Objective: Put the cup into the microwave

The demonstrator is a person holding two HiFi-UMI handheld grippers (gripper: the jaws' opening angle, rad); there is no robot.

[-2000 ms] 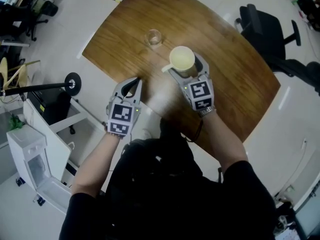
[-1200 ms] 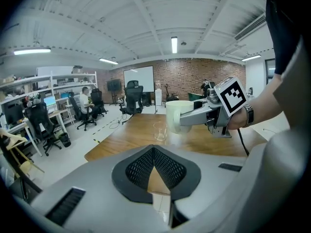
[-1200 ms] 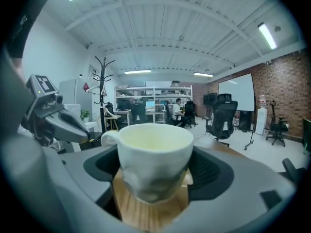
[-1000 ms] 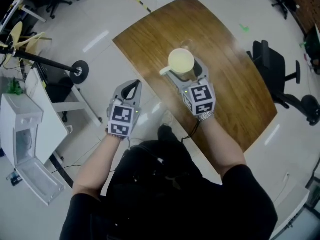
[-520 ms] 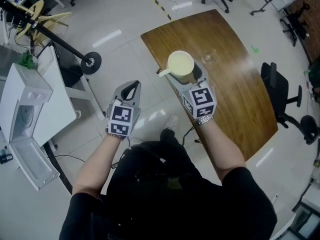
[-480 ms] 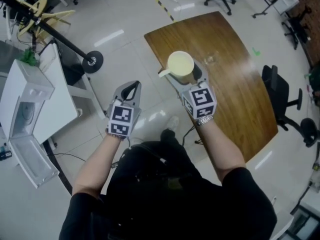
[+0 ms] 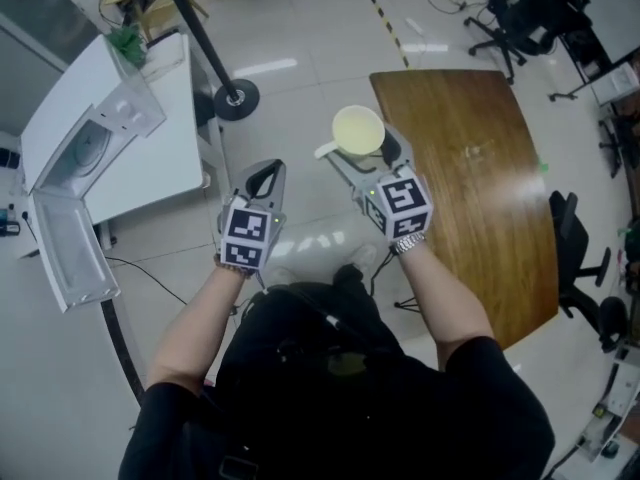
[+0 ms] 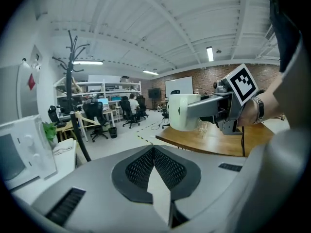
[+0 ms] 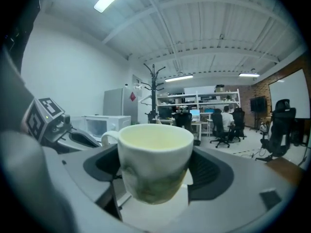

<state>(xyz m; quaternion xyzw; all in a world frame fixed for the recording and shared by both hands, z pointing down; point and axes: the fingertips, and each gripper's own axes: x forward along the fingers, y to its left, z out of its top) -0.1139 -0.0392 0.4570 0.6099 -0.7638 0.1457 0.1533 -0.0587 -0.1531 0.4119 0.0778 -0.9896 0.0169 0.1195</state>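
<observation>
The pale yellow-white cup (image 7: 358,130) hangs in the air above the floor, upright, its handle to the left. My right gripper (image 7: 362,150) is shut on it, a pad on either side of the cup (image 9: 153,162). My left gripper (image 7: 263,176) is shut and empty beside it, its black pads (image 8: 141,168) pressed together. In the left gripper view the cup (image 8: 181,111) shows to the right. The white microwave (image 7: 92,146) stands on a white table at the left, its door (image 7: 68,264) swung open. It also shows as a microwave (image 9: 105,124) beyond the cup in the right gripper view.
The wooden table (image 7: 480,168) lies to the right, behind the cup. A black coat stand (image 7: 212,48) rises by the white table (image 7: 170,158). Office chairs (image 7: 575,258) stand at the far right. People sit at desks (image 9: 224,123) far off.
The view has swung left. Both grippers and the cup have left the wooden table and now hang over the floor. The microwave has come nearer in the view.
</observation>
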